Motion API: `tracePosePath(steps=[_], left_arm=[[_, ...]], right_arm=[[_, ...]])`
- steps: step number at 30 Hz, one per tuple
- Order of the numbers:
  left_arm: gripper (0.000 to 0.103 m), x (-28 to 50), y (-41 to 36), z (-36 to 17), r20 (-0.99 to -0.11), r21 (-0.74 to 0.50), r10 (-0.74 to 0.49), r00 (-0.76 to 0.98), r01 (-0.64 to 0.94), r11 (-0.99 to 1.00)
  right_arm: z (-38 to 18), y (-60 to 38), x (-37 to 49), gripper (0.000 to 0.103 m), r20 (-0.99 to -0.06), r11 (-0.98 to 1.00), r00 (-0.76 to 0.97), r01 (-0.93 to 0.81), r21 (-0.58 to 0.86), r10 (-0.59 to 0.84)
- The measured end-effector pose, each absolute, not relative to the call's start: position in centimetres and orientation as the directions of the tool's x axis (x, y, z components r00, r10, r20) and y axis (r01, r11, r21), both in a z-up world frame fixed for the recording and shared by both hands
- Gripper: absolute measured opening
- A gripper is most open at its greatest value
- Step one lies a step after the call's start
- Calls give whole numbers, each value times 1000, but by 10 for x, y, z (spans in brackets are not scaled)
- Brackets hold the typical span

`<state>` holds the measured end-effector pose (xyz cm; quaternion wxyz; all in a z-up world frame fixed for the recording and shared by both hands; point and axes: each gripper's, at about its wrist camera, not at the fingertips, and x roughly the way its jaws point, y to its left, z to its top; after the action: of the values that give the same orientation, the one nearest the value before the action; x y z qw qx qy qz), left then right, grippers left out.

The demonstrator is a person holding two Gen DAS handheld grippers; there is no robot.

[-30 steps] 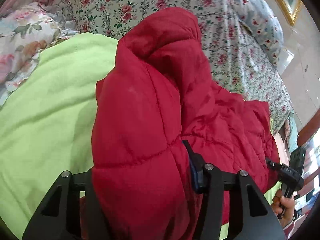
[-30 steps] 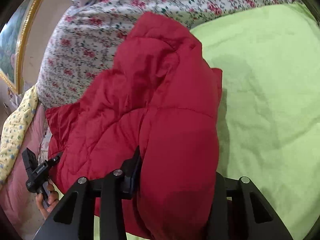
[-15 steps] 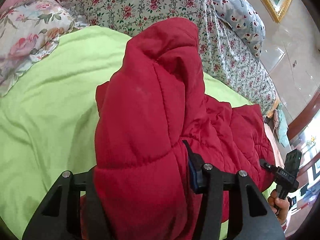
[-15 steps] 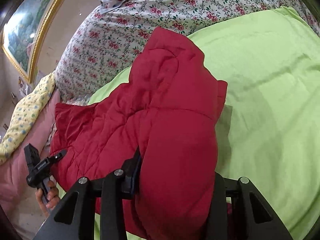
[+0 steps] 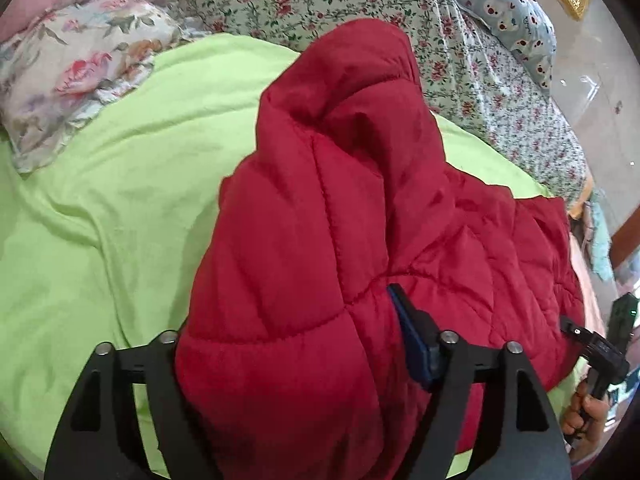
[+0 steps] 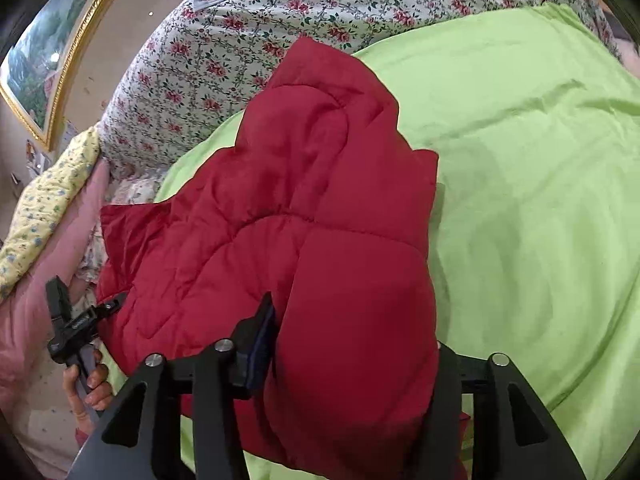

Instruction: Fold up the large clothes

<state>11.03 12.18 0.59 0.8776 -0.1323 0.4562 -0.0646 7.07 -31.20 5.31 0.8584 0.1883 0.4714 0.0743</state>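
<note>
A red quilted puffer jacket (image 5: 340, 220) hangs lifted over a lime green bedsheet (image 5: 120, 200). My left gripper (image 5: 288, 360) is shut on a thick fold of the jacket; its left finger is buried in the padding. My right gripper (image 6: 352, 360) is shut on another thick fold of the same jacket (image 6: 300, 220) over the green sheet (image 6: 520, 180). The jacket's far end rests on the sheet. Each gripper shows in the other's view: the right gripper (image 5: 596, 352) low at the right edge, the left gripper (image 6: 80, 320) low at the left edge.
A floral bedcover (image 5: 360, 0) lies behind the sheet. A rose-print pillow (image 5: 72, 68) lies at the far left and a blue patterned pillow (image 5: 512, 8) at the back. A gold-framed picture (image 6: 48, 60) hangs on the wall. A yellow floral cloth (image 6: 48, 200) drapes the bed's edge.
Both grippers have drawn back and up with the jacket in them, so more green sheet and bedding shows beyond it. Both grips are unchanged.
</note>
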Motion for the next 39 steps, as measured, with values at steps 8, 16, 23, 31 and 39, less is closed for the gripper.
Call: tracePosePath(steps=[8,16,23,31,39], left_arm=[[88,107,120,7,-796,-232,-163,582,-45,972],[88,101,117,16,-794,-172,-95,600,-72,982],[93,87,125,43,-736,-111,16,676,-145,983],[93,95,132,57,-704,-109,27,710,-146,983],[91,132,99,21,-775,-56,-18,632,-39,998]], right_arm=[[56,-311,68,67,-791,935,560,80,347,246],[61,-315,63,80,-797,941,562,93,325,220],[83,-335,52,95,-763,938,631,160,308,142],[84,-324,64,99,-770,956,627,141,258,115],[86,-299,104,101,-773,988,631,65,140,68]])
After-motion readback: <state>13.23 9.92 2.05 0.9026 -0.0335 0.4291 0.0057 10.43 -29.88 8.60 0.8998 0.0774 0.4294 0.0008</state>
